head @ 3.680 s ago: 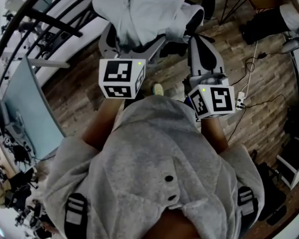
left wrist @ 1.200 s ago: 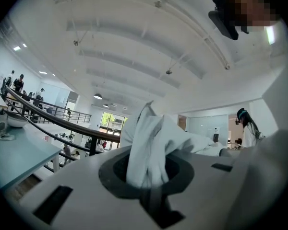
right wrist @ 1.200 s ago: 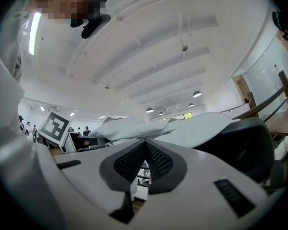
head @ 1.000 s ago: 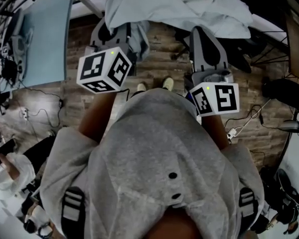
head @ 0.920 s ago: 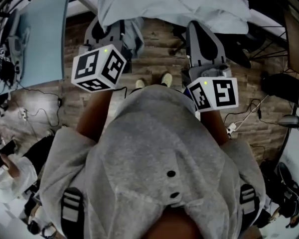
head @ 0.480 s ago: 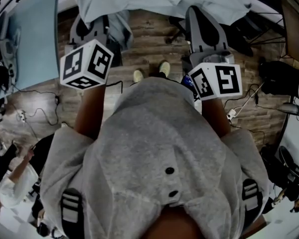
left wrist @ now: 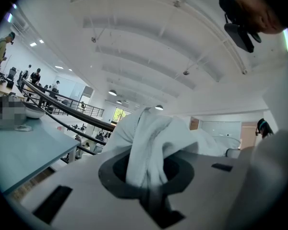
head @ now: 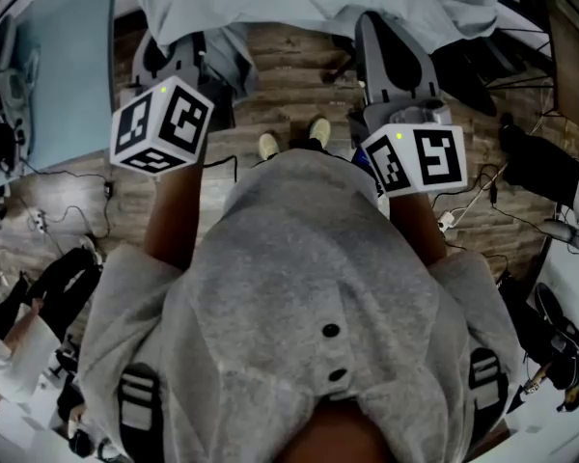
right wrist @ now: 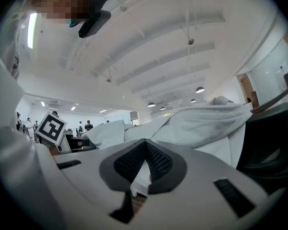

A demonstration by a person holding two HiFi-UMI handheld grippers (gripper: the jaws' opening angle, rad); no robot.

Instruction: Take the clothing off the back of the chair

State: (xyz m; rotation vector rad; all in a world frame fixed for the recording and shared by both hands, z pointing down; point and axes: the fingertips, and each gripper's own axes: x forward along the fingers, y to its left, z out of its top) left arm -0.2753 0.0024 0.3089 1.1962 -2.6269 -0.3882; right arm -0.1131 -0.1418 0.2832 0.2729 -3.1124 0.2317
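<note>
Jaws on the left gripper point(left wrist: 146, 176): almost closed, pinching a bunched fold of the white garment point(left wrist: 151, 128), with cloth spilling up out of the pads. On the right gripper point(right wrist: 144, 150): tips pressed together, white cloth showing in the gap beneath them, so seemingly a second grip on the same garment.

Compared with a few seconds back: no longer heaped over the chair back between the two grippers. Now drawn out wide across the top of the head view, strung between both grips above the wooden floor point(head: 289, 75). Left marker cube point(head: 161, 125) further out to the left than a second ago, widening the spread. Reads as the lift-off largely done, with only the carrying away left.

Dark chair point(right wrist: 273, 143) just beside the cloth's right edge in the right gripper view; touching or apart, impossible to tell.

Count: one garment, one chair, two grippers, two marker cubes including the right marker cube point(head: 415, 159), two pale shoes point(head: 268, 146) on the floor below, and several people point(left wrist: 0, 51) far off in the hall.
</note>
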